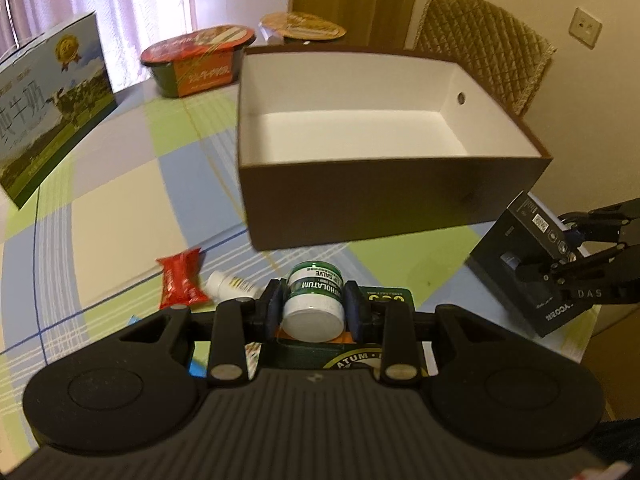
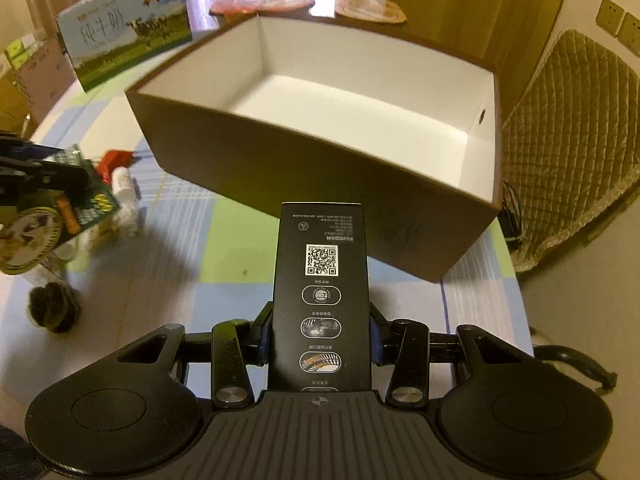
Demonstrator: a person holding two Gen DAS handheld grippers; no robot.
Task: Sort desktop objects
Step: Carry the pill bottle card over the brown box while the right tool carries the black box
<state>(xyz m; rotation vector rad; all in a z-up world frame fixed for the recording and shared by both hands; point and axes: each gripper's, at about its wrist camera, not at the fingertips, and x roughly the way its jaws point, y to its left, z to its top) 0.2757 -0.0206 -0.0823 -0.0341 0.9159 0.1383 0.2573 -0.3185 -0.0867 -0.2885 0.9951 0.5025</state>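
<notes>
My left gripper (image 1: 314,306) is shut on a small white and green salve jar (image 1: 314,304), held above the table in front of the brown box (image 1: 360,200). The box is open, white inside and empty (image 2: 320,168). My right gripper (image 2: 318,332) is shut on a black carton with a QR code (image 2: 322,280), held before the box's near wall. That carton and right gripper show at the right in the left wrist view (image 1: 520,264). A green flat pack (image 1: 384,296) lies under the jar. A red snack packet (image 1: 180,282) and a small white tube (image 1: 232,285) lie left of it.
A milk carton box (image 1: 48,108) stands at the far left. Two instant-noodle bowls (image 1: 200,60) sit behind the brown box. A quilted chair (image 1: 492,44) stands beyond the table's right edge. A dark round object (image 2: 54,306) lies on the checked tablecloth (image 1: 120,184).
</notes>
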